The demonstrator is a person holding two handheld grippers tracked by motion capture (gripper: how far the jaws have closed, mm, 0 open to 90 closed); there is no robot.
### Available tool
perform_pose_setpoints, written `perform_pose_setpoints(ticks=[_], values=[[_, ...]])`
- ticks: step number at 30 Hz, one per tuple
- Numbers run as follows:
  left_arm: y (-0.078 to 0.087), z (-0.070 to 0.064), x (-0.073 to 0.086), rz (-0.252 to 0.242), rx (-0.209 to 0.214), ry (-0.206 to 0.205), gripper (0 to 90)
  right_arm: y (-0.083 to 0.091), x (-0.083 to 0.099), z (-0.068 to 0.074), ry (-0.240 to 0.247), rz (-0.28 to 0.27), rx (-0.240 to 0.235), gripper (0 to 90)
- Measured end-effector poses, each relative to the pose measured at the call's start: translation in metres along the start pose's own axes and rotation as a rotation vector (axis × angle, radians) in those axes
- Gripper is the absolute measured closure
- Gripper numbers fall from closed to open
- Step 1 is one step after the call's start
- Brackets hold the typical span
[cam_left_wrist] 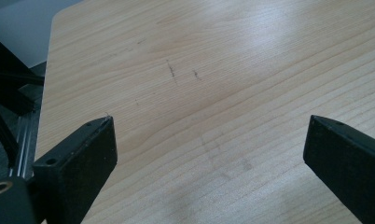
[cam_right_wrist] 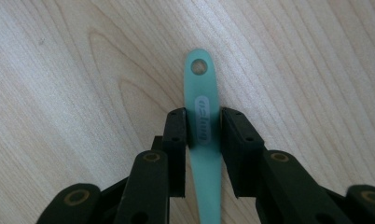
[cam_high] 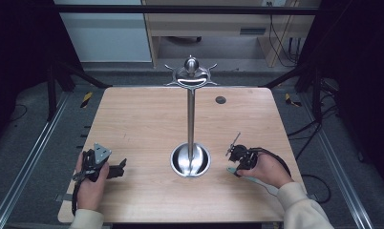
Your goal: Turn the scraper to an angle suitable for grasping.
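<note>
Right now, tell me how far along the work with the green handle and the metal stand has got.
Done: the right claw is shut on the green handle, low over the table. In hand: that handle, whose hole at the end is free. Left, probably: lifting it and hanging it on a hook of the metal stand, whose hooks look bare. The left claw is open over bare wood.

Qty on table (cam_high: 133,119): 1 metal stand (cam_high: 191,119) w/ round base and hooked top, 1 green utensil handle (cam_right_wrist: 203,116) w/ 1 hang hole at its tip. Grippers: 2, i.e. 1 left gripper (cam_high: 114,170) and 1 right gripper (cam_high: 234,168), each w/ 2 black jaws. Hands: 2; table has 1 small dark round spot (cam_high: 220,99) near far edge.
</note>
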State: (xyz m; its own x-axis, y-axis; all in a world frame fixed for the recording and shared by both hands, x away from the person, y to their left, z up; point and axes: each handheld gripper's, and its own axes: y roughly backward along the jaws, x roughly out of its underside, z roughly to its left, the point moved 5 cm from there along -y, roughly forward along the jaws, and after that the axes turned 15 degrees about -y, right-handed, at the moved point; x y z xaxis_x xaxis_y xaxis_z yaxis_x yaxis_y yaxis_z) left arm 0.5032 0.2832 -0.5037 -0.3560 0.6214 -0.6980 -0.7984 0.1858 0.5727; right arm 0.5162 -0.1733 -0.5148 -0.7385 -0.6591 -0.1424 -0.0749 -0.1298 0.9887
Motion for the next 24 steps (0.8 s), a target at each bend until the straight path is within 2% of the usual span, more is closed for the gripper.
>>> perform_pose_setpoints(ticks=[8, 13, 14, 23, 24], values=[[0.000, 0.000, 0.000, 0.000, 0.002, -0.001, 2.6, 0.000, -0.001, 0.000, 0.009, 0.005, -0.008, 72.4], [0.000, 0.000, 0.000, -0.001, 0.001, 0.001, 2.6, 0.000, 0.000, 0.002, 0.029, -0.002, 0.016, 74.1], [0.000, 0.000, 0.000, 0.000, 0.001, 0.000, 2.6, 0.000, 0.000, 0.002, 0.041, -0.005, 0.022, 74.2], [-0.001, -0.001, 0.000, 0.002, 0.003, -0.002, 2.6, 0.009, 0.001, -0.001, 0.034, -0.051, 0.009, 74.5], [0.000, -0.001, 0.000, 0.002, 0.003, -0.002, 2.6, 0.014, 0.000, -0.002, 0.037, -0.083, 0.010, 74.5]])
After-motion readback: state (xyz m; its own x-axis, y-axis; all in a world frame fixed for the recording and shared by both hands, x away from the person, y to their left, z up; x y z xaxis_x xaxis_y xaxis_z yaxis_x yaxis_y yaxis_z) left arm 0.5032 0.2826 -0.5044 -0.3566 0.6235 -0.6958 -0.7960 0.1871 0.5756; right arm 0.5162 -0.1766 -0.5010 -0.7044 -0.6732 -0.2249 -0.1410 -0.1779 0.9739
